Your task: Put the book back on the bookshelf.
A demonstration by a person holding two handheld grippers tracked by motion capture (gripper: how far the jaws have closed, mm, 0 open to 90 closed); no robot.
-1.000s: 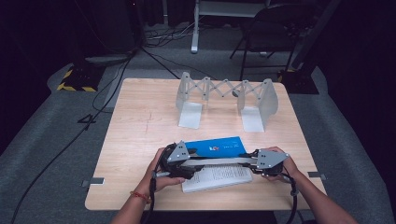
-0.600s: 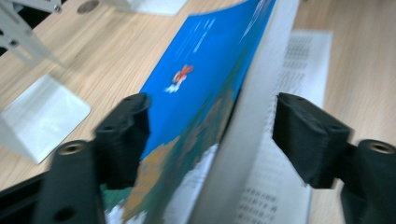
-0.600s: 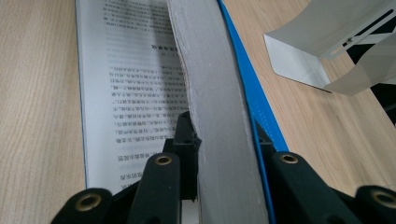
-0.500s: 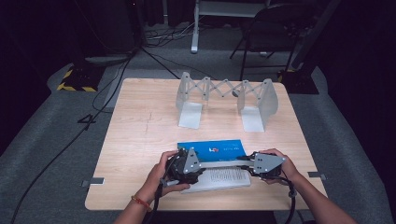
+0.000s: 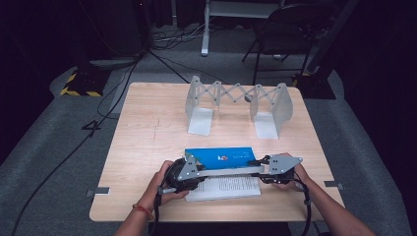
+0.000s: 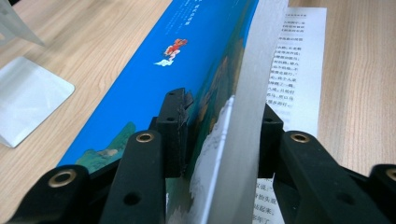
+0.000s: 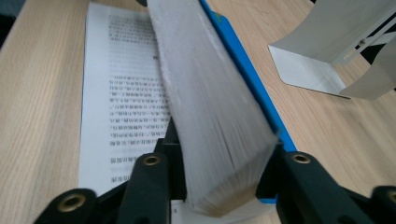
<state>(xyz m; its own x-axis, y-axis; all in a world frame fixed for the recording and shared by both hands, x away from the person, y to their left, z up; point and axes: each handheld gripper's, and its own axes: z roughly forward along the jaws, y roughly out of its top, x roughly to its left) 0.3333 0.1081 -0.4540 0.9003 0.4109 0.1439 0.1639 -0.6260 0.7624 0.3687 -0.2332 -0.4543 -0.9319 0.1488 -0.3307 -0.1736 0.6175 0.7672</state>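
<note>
The book (image 6: 154, 65) has a smooth blue card cover with a slight sheen; its page block is matt grey-white paper, the edges faintly ridged, and one printed leaf lies flat on the table (image 5: 147, 128) — pale wood-grain, probably laminate, satin rather than glossy. The left gripper (image 6: 219, 135) has matt black plastic jaws with brass-looking rivets. The bookend rack (image 5: 236, 105) near the far edge looks like dull grey metal.

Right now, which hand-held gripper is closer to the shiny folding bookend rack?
Right. The right hand-held gripper sits below the rack's right foot; the left hand-held gripper lies slightly farther toward the person.
</note>
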